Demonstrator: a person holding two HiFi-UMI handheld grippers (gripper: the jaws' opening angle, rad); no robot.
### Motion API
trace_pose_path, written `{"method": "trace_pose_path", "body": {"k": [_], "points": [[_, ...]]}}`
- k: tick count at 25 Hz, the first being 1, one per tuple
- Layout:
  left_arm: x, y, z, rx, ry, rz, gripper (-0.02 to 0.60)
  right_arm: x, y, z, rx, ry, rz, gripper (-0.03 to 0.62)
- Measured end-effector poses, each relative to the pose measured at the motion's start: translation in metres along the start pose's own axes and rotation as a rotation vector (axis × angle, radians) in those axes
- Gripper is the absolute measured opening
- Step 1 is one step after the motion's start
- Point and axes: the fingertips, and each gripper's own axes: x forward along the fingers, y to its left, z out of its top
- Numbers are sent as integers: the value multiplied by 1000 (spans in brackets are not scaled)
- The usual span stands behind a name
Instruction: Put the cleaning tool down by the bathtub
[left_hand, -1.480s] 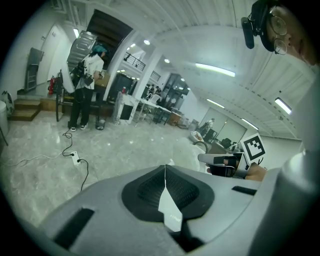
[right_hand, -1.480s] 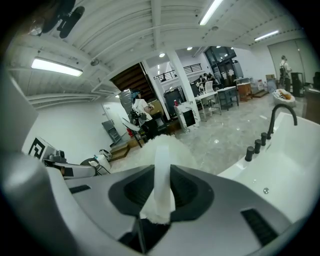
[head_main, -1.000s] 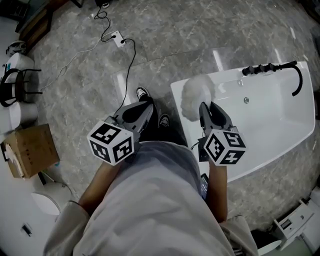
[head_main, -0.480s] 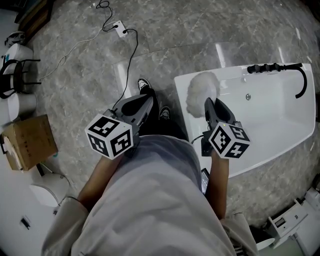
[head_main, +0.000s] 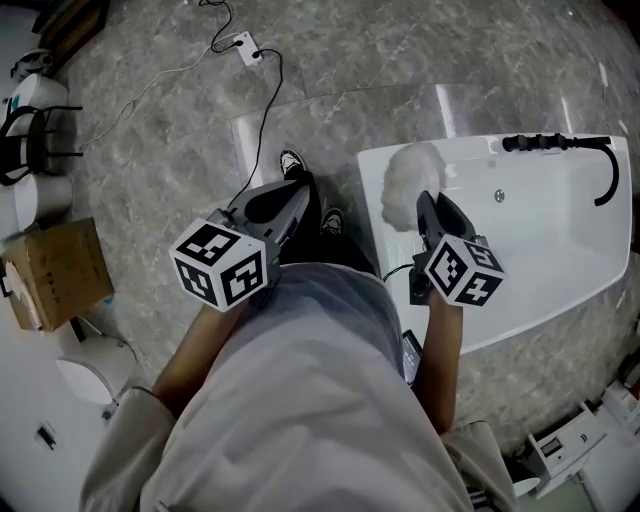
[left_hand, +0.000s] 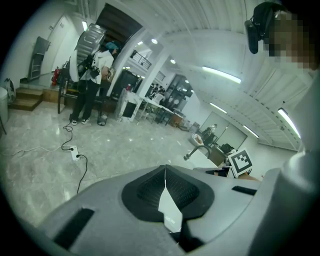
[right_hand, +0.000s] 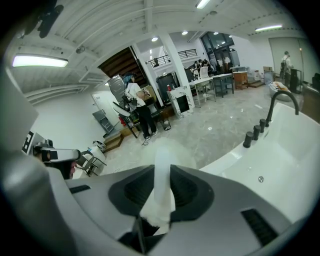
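One cleaning tool (head_main: 410, 183) in right tongs (right_hand: 161, 172), near bathtub (head_main: 560, 240)

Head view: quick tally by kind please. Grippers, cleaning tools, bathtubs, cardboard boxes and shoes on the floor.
grippers: 2 (left gripper, right gripper)
cleaning tool: 1
bathtub: 1
cardboard box: 1
shoes: 2
total: 7

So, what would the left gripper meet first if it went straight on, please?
Most likely the floor, left of the tub; nothing nearer shows ahead of the left gripper, though depth is unclear.
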Motion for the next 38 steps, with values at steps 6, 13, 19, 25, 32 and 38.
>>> {"method": "trace_pose_path", "body": {"k": [6,13,19,25,32,38], "points": [[-4,5,-1,-10,13,-4,9,9,3,-3,-7,20,-3,81],[-8,11,-6,-27,17,-1,9,18,5,-12,-27,62,12,81],[-11,16,-12,-40,27,-2,9,31,9,-24,-79,115,27,81],[-11,16,-14,-44,31,-6,9,41,10,-37,-104,166,47,81],[-15,19,-15,-48,36,-7,9,52,8,-54,-106,222,63,81],[-12,27,-15,-53,45,5,9,68,-4,-68,-100,272,48,81]]}}
